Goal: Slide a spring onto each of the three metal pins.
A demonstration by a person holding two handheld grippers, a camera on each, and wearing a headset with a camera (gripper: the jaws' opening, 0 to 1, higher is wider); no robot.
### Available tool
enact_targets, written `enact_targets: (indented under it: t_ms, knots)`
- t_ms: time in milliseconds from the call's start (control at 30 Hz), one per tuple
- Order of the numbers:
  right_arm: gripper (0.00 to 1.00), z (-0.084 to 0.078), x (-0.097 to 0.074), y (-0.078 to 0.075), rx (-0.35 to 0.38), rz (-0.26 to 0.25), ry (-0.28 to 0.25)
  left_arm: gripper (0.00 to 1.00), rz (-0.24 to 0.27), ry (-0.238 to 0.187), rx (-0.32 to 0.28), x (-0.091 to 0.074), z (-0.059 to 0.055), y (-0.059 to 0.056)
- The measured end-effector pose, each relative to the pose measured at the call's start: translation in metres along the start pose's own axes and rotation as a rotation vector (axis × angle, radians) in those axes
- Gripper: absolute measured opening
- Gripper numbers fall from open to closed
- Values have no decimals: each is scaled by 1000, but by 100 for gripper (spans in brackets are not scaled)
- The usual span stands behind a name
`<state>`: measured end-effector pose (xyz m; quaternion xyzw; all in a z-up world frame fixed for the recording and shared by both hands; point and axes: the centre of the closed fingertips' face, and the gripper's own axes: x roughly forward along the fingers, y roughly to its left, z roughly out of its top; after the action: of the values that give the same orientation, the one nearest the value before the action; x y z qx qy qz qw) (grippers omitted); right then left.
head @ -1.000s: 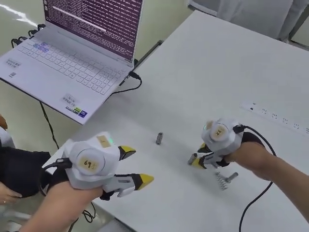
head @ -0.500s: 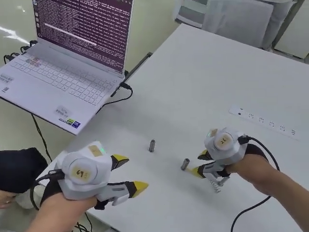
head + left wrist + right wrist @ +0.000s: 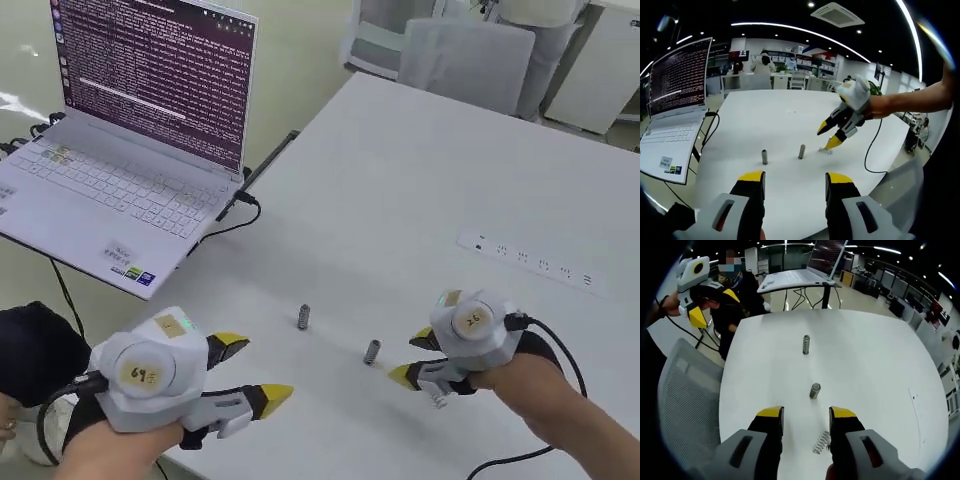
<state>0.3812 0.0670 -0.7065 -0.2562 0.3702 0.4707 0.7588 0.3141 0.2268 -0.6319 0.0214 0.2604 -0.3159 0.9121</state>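
Two short metal pins stand upright on the white table. The far pin has a coiled spring around it. The near pin is stubbier; I cannot tell whether it carries a spring. A loose spring lies flat between the jaws of my right gripper, close to its right finger and not held. That gripper is open, just short of the near pin. My left gripper is open and empty, by the table's near edge.
An open laptop sits at the far left with a cable trailing onto the table. A white power strip lies at the right. A mesh chair back stands beside the table edge, and a person sits beyond it.
The head camera has tilted up, shifting the whole scene down. My right gripper has drawn back a little from the near pin. The left gripper has stayed open near the table edge.
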Motion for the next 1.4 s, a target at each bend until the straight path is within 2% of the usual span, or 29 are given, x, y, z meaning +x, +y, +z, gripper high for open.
enact_targets:
  t_ms: [300, 500, 733, 833, 967, 1167, 1400]
  knots:
    - [39, 1, -21, 10, 67, -58, -72, 43, 3, -18, 9, -2, 10, 0]
    - [41, 3, -44, 14, 107, -106, -134, 43, -3, -41, -2, -1, 22, -1]
    - [44, -10, -66, 24, 136, -153, -156, 43, -11, -43, 30, -2, 29, 0]
    - [44, -19, -75, 21, 195, -202, -180, 43, -7, -54, 26, -2, 32, 1]
    - [45, -26, -83, 26, 222, -224, -203, 43, -12, -56, 32, -1, 33, 0]
    - [46, -35, -95, 27, 300, -256, -248, 44, -30, -40, 46, -2, 28, -3]
    - [48, -48, -105, 33, 354, -293, -256, 45, -40, -27, 56, -1, 26, 0]
